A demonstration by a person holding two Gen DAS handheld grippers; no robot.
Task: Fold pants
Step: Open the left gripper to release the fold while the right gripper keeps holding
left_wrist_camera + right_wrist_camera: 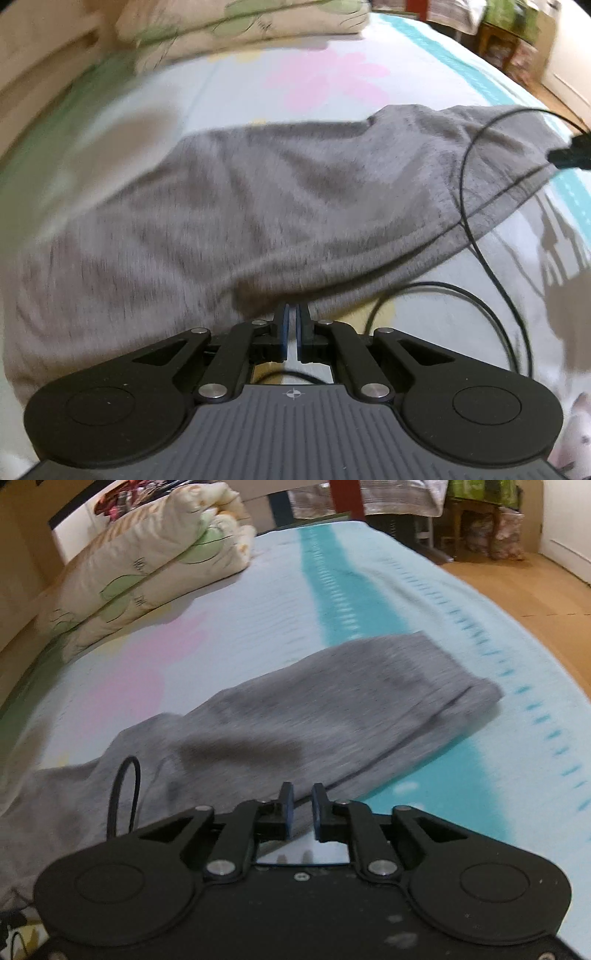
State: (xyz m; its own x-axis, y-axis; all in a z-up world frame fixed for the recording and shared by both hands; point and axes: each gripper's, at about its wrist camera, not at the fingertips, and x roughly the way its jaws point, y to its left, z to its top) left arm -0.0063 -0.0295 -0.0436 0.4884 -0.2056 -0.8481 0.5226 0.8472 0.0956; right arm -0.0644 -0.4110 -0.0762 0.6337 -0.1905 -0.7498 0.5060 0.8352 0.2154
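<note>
the left gripper (pixel 294 325) has its blue pads drawn together with only a thin slit of light between them, and nothing visibly caught there; its tips sit right at the near edge of the grey pants (pixel 258 206). from the tips the cloth spreads toward 12 and 10 o'clock, rumpled, with a hemmed end reaching to 2 o'clock. a black cable (pixel 461 206) loops over that end and trails down across the bed sheet (pixel 229 92) at 4 o'clock

the right gripper (pixel 302 808) stands with its jaws a little apart, empty, the tips over the near edge of the pants (pixel 332 709). the doubled leg runs away toward 1 o'clock, ending beside the teal stripe (pixel 332 602) of the sheet. at 10 o'clock, well apart, a folded quilt (pixel 147 561) lies near the headboard; wood floor (pixel 517 587) shows at 2 o'clock
</note>
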